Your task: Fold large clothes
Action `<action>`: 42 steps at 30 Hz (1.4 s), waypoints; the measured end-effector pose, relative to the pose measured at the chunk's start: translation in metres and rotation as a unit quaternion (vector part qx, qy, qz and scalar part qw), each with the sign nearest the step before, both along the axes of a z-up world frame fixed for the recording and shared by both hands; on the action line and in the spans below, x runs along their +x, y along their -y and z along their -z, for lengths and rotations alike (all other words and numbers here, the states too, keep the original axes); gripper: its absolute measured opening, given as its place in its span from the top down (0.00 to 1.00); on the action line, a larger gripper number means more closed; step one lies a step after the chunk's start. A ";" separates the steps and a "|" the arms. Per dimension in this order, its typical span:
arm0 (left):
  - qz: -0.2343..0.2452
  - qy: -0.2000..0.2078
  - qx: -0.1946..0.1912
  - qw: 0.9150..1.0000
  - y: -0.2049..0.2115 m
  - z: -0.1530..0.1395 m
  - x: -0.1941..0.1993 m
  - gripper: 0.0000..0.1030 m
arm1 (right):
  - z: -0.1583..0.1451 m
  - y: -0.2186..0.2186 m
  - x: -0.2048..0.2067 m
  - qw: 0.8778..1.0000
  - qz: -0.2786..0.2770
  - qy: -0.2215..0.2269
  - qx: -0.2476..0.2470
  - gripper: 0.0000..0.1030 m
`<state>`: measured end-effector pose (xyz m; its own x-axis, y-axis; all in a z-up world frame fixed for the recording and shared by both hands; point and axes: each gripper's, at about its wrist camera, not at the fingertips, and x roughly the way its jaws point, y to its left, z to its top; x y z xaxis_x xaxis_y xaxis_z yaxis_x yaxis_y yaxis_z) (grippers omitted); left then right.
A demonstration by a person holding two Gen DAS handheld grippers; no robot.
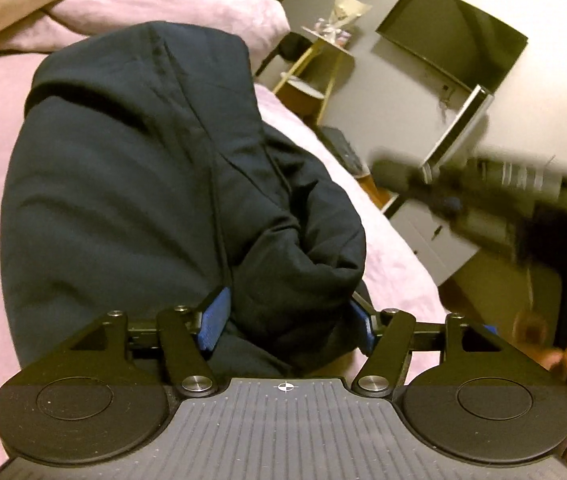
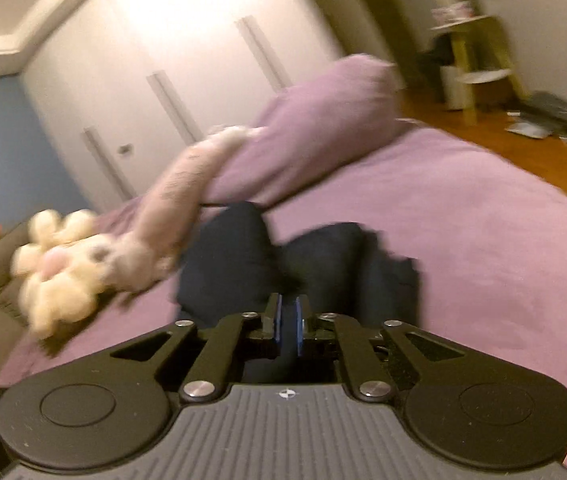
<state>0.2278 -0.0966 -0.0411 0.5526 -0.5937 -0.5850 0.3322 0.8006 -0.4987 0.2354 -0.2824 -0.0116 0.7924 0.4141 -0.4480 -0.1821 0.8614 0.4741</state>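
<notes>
both claws over navy garment (image 1: 155, 184) (bunched); right grip unclear, blurred.

pink bed (image 2: 483, 216): navy garment (image 1: 143, 184), pillow (image 2: 323, 120), plush toy (image 2: 63, 264).

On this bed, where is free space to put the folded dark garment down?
Free: the wide pink bed cover between the dark garment and the bed edge by the wooden floor. Crowded: the far end, where the purple pillow and the plush toy lie, the toy close beside the garment.
</notes>
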 end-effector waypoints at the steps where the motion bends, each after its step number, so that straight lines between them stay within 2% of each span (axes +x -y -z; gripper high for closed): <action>1: -0.001 0.000 0.003 1.000 -0.001 -0.002 -0.001 0.34 | 0.000 -0.007 0.008 1.000 -0.016 -0.008 -0.004 0.92; 3: 0.002 0.001 0.010 1.000 0.006 -0.006 -0.003 0.34 | 0.010 -0.021 0.022 0.998 -0.029 -0.041 -0.036 0.92; 5: 0.004 0.005 0.012 1.000 0.000 -0.009 -0.007 0.34 | 0.035 -0.032 0.033 0.990 -0.013 -0.098 -0.102 0.92; 6: 0.003 0.001 0.006 1.000 -0.005 -0.012 -0.013 0.34 | 0.047 -0.034 0.034 0.984 0.003 -0.113 -0.136 0.94; 7: -0.002 -0.007 -0.007 1.000 -0.012 -0.014 -0.018 0.35 | 0.061 -0.032 0.032 0.980 0.013 -0.118 -0.158 1.00; 10: -0.035 -0.023 -0.049 0.998 -0.041 -0.022 -0.029 0.34 | 0.077 -0.020 0.018 0.987 0.018 -0.096 -0.131 1.00; 12: -0.073 -0.012 -0.048 0.996 -0.058 -0.029 -0.033 0.33 | 0.076 -0.019 0.012 0.989 0.024 -0.092 -0.116 1.00; 15: -0.133 -0.002 -0.039 0.990 -0.079 -0.031 -0.027 0.27 | 0.080 -0.016 0.006 0.992 0.022 -0.075 -0.101 1.00; 19: -0.181 -0.068 -0.024 0.981 -0.088 -0.005 -0.017 0.31 | 0.090 -0.011 0.010 0.993 0.010 -0.061 -0.101 1.00; 21: -0.190 -0.109 -0.008 0.976 -0.089 0.009 -0.011 0.32 | 0.079 -0.010 0.011 0.993 0.011 -0.067 -0.098 1.00; 24: -0.197 -0.113 -0.038 0.973 -0.095 0.015 -0.015 0.31 | 0.057 -0.010 0.008 0.992 0.021 -0.058 -0.112 1.00; 27: -0.198 -0.115 -0.043 0.972 -0.097 0.014 -0.012 0.30 | 0.029 -0.024 0.011 0.992 0.028 -0.016 -0.122 0.93; 31: -0.196 -0.120 -0.053 0.972 -0.091 0.019 -0.011 0.29 | 0.004 -0.065 0.042 0.994 -0.026 0.021 -0.108 0.93; 36: -0.194 -0.120 -0.055 0.972 -0.096 0.023 -0.008 0.27 | 0.016 -0.133 0.096 0.978 -0.085 0.052 -0.183 0.93; 38: -0.203 -0.116 -0.048 0.971 -0.100 0.019 -0.008 0.28 | 0.027 -0.150 0.116 0.970 -0.082 0.055 -0.221 0.93; 42: -0.244 -0.091 0.005 0.965 -0.105 0.009 0.014 0.29 | 0.059 -0.151 0.150 0.959 -0.036 0.040 -0.278 0.97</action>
